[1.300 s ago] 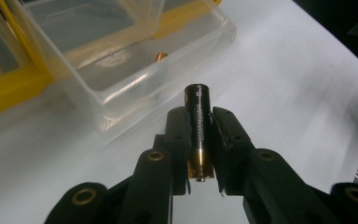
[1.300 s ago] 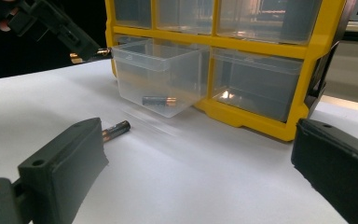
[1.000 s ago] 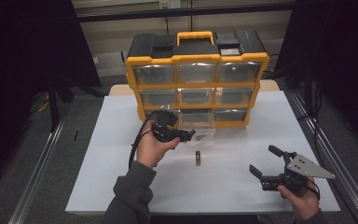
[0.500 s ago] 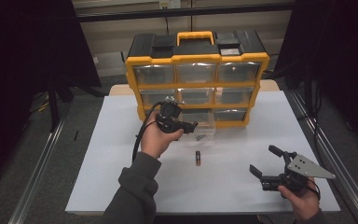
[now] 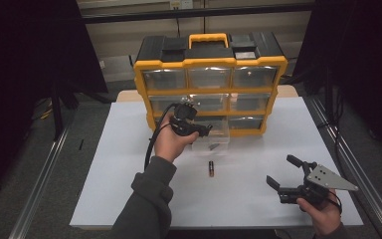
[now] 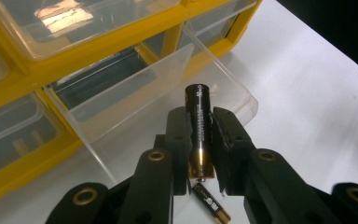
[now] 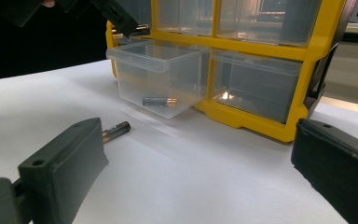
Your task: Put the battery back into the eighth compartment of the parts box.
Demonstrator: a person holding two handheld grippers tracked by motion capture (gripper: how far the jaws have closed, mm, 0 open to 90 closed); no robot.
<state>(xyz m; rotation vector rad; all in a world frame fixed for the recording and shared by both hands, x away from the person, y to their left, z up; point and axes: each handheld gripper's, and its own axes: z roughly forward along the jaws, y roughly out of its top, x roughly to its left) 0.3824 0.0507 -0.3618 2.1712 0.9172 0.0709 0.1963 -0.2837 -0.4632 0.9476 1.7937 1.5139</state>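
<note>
The left claw [image 6: 200, 140] is clamped on a slim black cylindrical battery with a copper-coloured end [image 6: 199, 126] — the battery stands between the two pads, its dark end pointing away from the claw. Just beyond the claw tips is a clear plastic drawer [image 6: 135, 88], pulled out from the bottom row of a yellow and black plastic organizer box [image 5: 210, 82]. In the right gripper view one more battery of the same kind [image 7: 156, 101] lies inside this drawer. Below the left claw a third black and copper battery [image 5: 211, 169] lies on the white surface [image 5: 258, 159], apart from the drawer. The right claw [image 5: 283, 173] has its jaws wide apart with nothing between them — it is low above the surface, well apart from the left claw.
</note>
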